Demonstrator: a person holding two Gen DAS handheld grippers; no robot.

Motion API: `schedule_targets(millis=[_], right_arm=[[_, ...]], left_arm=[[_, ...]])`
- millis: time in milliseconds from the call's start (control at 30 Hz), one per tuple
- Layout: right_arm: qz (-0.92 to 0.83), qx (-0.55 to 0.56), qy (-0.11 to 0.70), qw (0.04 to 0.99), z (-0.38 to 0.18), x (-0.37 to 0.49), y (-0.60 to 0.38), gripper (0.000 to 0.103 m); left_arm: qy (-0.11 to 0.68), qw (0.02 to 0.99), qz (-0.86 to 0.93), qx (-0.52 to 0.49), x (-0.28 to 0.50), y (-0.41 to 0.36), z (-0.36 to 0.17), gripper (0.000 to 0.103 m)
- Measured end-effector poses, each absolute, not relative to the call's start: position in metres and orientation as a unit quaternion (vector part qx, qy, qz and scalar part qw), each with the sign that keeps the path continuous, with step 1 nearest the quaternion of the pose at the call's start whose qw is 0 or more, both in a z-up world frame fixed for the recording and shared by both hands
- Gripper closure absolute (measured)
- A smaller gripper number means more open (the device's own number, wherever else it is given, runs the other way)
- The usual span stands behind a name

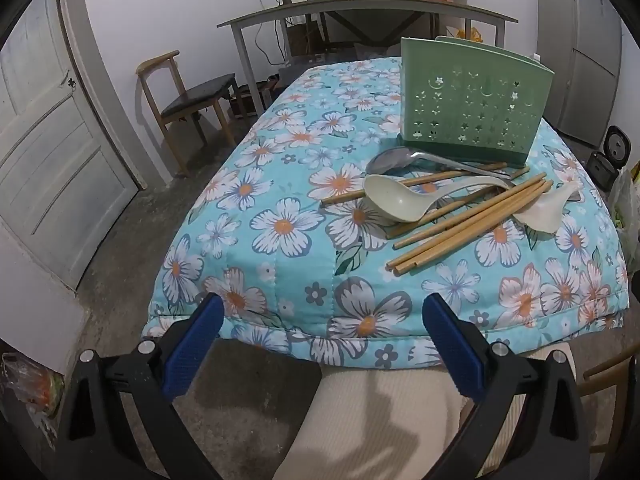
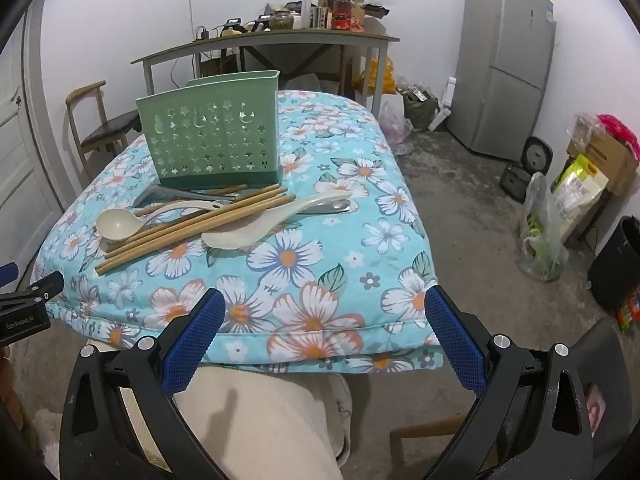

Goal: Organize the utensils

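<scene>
A green perforated utensil holder (image 1: 474, 110) (image 2: 214, 142) stands upright on the floral quilt-covered table (image 1: 280, 248) (image 2: 340, 264). In front of it lies a pile: several bamboo chopsticks (image 1: 472, 224) (image 2: 192, 228), a cream ladle (image 1: 400, 198) (image 2: 120, 222), a metal spoon (image 1: 394, 160) (image 2: 168, 194) and a white rice paddle (image 1: 550, 210) (image 2: 264, 226). My left gripper (image 1: 322, 312) is open and empty at the table's near edge, left of the pile. My right gripper (image 2: 324, 308) is open and empty at the near edge, right of the pile.
A wooden chair (image 1: 188, 100) and a white door (image 1: 48, 152) stand to the left. A cluttered side table (image 2: 264, 40) is behind. A grey fridge (image 2: 506, 64), bags (image 2: 544, 232) and boxes are on the right. My legs are below the table edge.
</scene>
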State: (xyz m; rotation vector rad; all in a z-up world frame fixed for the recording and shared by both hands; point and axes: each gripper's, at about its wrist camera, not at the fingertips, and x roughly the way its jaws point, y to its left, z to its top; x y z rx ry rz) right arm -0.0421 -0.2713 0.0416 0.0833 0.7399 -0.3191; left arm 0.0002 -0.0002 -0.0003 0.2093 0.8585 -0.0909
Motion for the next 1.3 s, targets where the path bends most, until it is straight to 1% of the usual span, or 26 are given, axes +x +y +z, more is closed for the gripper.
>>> schedule_targets(millis=[567, 1067, 1300], right_arm=[[-0.155, 0.041, 0.364, 0.918, 0.038, -0.04, -0.269, 0.008], [-0.147, 0.058, 0.361, 0.919, 0.032, -0.025, -0.276, 0.008], [-0.147, 0.053, 0.368, 0.917, 0.025, -0.014, -0.278, 0.008]], left_arm=[[0.419, 0.901, -0.048, 0.102, 0.0, -0.001, -0.011, 0.006], [0.433, 0.892, -0.066, 0.11, 0.019, -0.018, -0.014, 0.006], [0.433, 0.888, -0.084, 0.134, 0.026, -0.033, -0.019, 0.006]])
